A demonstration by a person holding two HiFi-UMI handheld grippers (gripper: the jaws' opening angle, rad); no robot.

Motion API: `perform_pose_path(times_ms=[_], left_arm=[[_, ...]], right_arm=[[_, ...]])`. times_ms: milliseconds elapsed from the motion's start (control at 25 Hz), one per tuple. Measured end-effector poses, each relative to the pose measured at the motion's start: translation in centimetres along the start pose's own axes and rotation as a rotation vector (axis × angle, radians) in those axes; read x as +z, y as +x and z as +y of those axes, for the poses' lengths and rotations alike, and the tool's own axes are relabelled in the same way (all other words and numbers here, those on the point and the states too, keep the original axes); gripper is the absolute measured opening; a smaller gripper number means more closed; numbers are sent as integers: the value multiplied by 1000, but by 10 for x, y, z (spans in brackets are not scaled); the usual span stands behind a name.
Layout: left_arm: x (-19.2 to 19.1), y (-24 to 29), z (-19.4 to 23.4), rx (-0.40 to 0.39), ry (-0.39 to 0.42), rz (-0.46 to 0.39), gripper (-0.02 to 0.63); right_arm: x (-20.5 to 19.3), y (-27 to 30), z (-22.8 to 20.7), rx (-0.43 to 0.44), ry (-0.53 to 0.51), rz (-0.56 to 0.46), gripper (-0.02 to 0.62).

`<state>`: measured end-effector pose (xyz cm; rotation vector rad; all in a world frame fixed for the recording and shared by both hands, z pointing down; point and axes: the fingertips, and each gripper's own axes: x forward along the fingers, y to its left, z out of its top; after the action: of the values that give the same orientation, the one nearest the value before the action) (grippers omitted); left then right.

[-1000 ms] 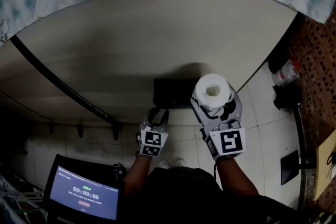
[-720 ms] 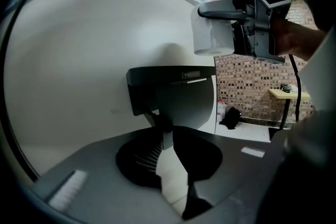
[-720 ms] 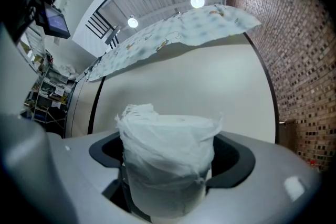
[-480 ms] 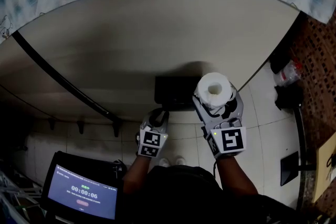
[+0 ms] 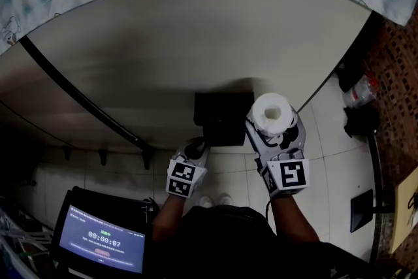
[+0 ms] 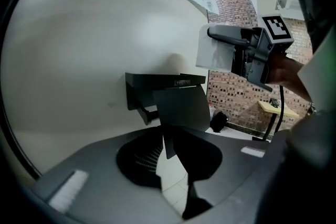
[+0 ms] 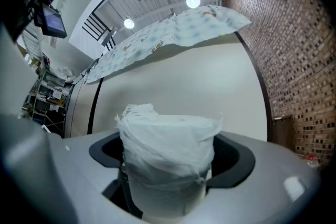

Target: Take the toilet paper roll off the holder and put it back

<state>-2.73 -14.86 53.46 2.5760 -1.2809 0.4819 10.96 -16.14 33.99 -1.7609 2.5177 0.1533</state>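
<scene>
Head view: the left gripper's [image 5: 194, 152] tips, just below the black holder [image 5: 222, 117], are lost in shadow. The right gripper [image 5: 277, 131] carries the toilet paper roll [image 5: 272, 113] just right of the holder.

Left gripper view: the jaws have just been closing and pinch the holder's flap [image 6: 181, 107].

Right gripper view: wide-spread jaws clamp the upright roll, whose bottom is cut off.

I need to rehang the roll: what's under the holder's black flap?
A black bracket arm shows beside the flap, with no roll on it. The flap covers whatever lies directly behind it.
</scene>
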Motion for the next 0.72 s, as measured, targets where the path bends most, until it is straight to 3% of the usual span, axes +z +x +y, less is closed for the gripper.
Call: perform_pose_path(times_ms=[200,360,560,720], left_arm=[[3,-8,-4,-35,-26,28,81],[6,-13,-10,-88,-90,33,80],[11,-17,-15,-129,-124,31,80],[16,-22,-18,-168,-155,32,82]], right_arm=[[-14,-10,-12,-29,2,30,456],[-19,-22,-31,-86,81,-7,455],[-58,-39,-73,-202,373,-29,454],[-102,-38,-87,-214,602,5,454]])
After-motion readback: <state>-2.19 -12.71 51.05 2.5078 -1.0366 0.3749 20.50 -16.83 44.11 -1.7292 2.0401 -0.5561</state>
